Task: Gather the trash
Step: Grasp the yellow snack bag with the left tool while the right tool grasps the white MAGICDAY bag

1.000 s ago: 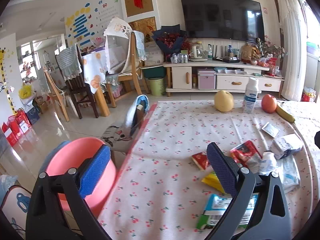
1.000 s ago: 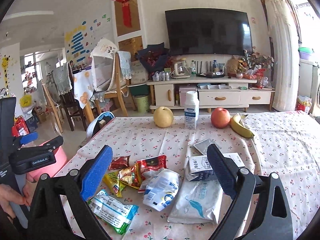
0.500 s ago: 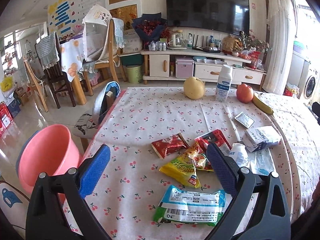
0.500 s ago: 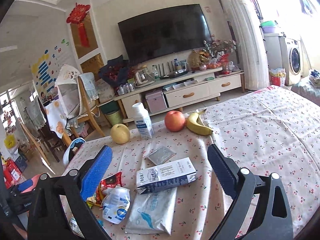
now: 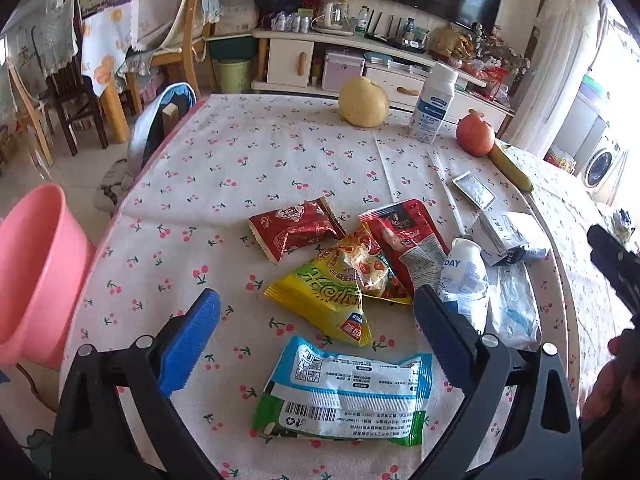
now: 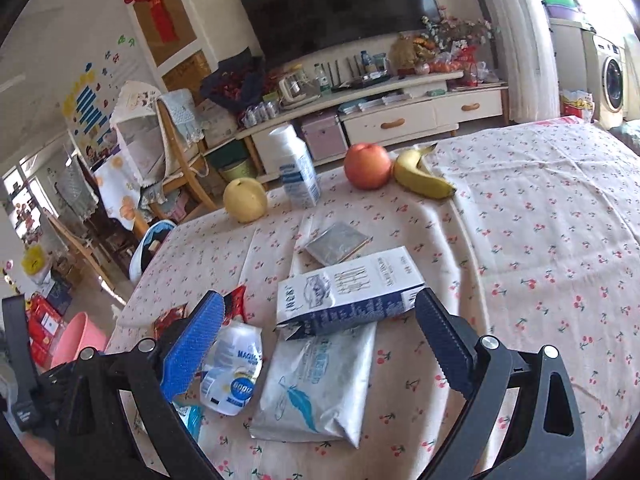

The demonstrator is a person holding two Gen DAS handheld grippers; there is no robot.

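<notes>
Trash lies on the cherry-print tablecloth (image 5: 240, 168). In the left wrist view my left gripper (image 5: 316, 332) is open and empty, hovering over a blue-green wrapper (image 5: 344, 392) and a yellow snack bag (image 5: 324, 296). Beyond are red wrappers (image 5: 296, 232). In the right wrist view my right gripper (image 6: 320, 340) is open and empty over a crushed milk carton (image 6: 348, 288) and a silver pouch (image 6: 320, 380). A squashed white cup (image 6: 234, 368) lies by its left finger. A foil packet (image 6: 338, 242) lies further back.
A pink bin (image 5: 28, 264) stands off the table's left edge. A pear (image 5: 363, 102), a white bottle (image 5: 434, 104), an apple (image 5: 475, 136) and a banana (image 6: 420, 178) stand at the far side. A chair (image 5: 160, 120) is tucked at the left edge.
Both grippers have tilted down and moved closer over the trash. The left view swung from the bin toward the wrappers. Both stayed open.
</notes>
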